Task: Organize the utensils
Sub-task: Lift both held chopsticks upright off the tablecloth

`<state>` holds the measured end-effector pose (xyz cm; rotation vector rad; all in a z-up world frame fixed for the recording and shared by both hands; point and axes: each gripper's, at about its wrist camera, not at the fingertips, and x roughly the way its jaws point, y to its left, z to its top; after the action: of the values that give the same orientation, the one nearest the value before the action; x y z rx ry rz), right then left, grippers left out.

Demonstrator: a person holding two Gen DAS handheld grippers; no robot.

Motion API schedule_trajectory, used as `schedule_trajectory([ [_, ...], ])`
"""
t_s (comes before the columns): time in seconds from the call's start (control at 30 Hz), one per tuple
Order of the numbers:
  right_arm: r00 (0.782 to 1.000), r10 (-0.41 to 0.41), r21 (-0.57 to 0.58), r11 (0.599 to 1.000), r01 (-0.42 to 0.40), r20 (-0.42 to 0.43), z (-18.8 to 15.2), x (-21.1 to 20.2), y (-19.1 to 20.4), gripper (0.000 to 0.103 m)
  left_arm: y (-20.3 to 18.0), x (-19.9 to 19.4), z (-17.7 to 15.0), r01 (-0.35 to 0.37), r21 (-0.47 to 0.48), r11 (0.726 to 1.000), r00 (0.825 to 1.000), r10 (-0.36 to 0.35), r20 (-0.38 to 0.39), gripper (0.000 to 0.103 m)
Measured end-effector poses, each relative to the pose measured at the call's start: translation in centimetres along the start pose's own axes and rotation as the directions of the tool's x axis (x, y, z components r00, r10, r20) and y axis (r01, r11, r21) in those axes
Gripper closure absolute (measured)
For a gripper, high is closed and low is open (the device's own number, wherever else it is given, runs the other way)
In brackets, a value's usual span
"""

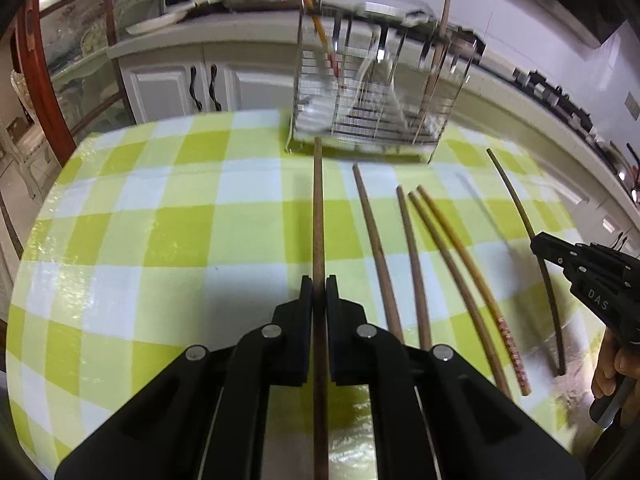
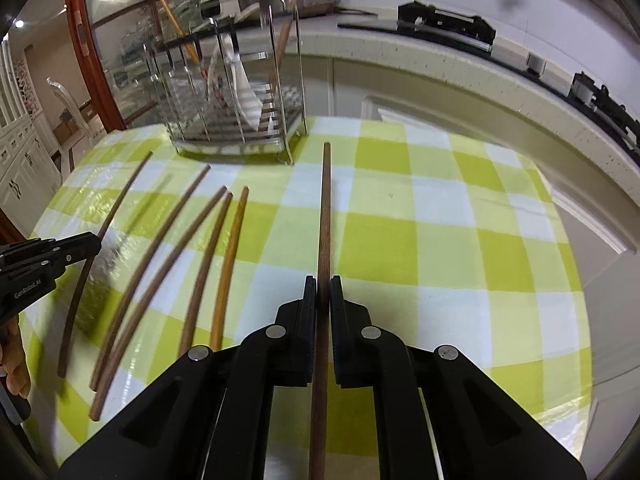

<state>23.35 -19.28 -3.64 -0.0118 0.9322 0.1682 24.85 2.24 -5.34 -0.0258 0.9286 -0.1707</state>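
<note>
Each hand-held gripper, left (image 1: 319, 286) and right (image 2: 323, 286), clamps one chopstick; rack (image 1: 372, 92) ahead holds two; five remain on bench (image 1: 160, 220).

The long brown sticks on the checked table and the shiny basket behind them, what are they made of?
The loose brown chopsticks look like wood or bamboo: matte, brown to yellowish. The shiny slatted utensil basket looks like polished steel, since its bars mirror the room. The green-and-white checked tablecloth seems plastic-coated, with a wrinkly gloss.

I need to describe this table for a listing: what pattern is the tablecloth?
A check of lime green, pale green and white squares on the tablecloth, clearest in the right wrist view.
</note>
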Motion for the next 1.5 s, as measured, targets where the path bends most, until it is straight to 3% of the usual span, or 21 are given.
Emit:
schedule_trajectory([
  [0.33,0.996,-0.002,-0.001,1.000,0.003,0.091,0.8,-4.8,0.6,0.096,0.0,-7.2,-0.3,0.024,-0.012,1.000,0.984,-0.021,0.178,0.096],
  [0.5,0.991,-0.004,-0.002,1.000,0.004,0.137,1.1,-7.0,0.9,0.096,0.1,-9.5,-0.3,0.022,-0.015,1.000,0.973,-0.018,0.228,0.096],
  [0.87,0.983,-0.006,-0.004,1.000,0.007,0.181,1.1,-9.5,1.2,0.096,-0.2,-11.6,-0.4,0.007,-0.009,1.000,0.963,-0.005,0.269,0.096],
  [1.5,0.972,-0.011,0.015,1.000,0.008,0.234,1.4,-11.1,1.0,0.096,-0.2,-11.7,-0.1,0.005,-0.005,1.000,0.959,-0.004,0.283,0.096],
])
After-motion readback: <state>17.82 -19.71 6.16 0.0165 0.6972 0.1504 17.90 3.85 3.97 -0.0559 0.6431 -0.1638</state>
